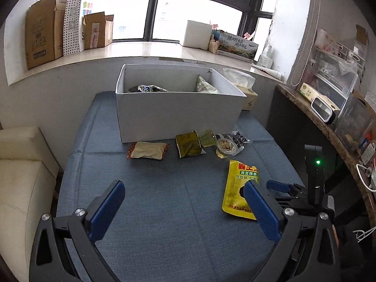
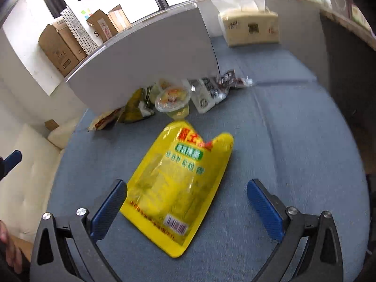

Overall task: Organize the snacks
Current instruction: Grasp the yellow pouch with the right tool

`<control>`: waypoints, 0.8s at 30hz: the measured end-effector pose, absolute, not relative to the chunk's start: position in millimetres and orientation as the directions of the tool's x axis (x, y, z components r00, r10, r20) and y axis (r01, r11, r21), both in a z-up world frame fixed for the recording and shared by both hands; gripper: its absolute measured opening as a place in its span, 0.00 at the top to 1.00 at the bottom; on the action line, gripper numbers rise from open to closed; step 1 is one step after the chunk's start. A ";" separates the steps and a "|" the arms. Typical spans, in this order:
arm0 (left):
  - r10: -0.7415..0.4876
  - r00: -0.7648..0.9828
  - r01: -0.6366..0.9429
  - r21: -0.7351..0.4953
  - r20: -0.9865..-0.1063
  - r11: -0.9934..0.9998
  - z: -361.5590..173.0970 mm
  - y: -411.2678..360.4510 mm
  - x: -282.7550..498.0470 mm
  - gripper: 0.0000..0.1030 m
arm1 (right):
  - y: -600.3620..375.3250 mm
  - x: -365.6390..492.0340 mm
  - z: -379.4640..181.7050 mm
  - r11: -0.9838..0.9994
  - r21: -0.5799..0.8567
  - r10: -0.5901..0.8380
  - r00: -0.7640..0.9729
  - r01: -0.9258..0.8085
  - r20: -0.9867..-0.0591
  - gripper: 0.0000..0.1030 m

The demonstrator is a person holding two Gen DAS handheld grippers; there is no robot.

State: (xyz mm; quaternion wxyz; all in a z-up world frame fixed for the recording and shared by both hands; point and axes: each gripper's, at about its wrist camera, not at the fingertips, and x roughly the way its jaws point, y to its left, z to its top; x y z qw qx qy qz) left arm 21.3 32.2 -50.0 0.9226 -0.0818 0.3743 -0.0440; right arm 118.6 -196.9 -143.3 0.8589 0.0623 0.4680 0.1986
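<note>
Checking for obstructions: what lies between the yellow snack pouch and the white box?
In the right wrist view, a jelly cup stands between the yellow snack pouch and the white box, just beyond the pouch's top edge.

- Left wrist view sits high and back over the blue table (image 1: 164, 199), facing the window and looking down into the white box (image 1: 174, 115).
- Right wrist view hangs lower and closer, tilted, right above the yellow pouch (image 2: 178, 185).
- Both catch that yellow pouch (image 1: 237, 188), the box wall (image 2: 152, 70), the jelly cup (image 2: 172, 101) and the tissue box (image 2: 251, 30).
</note>
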 end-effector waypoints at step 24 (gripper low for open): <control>-0.116 0.681 -0.024 -0.180 -0.723 0.983 -68.5 51.7 28.0 0.00 | -180.8 101.8 -109.9 0.895 0.186 0.411 0.585 -0.406 -0.699 0.77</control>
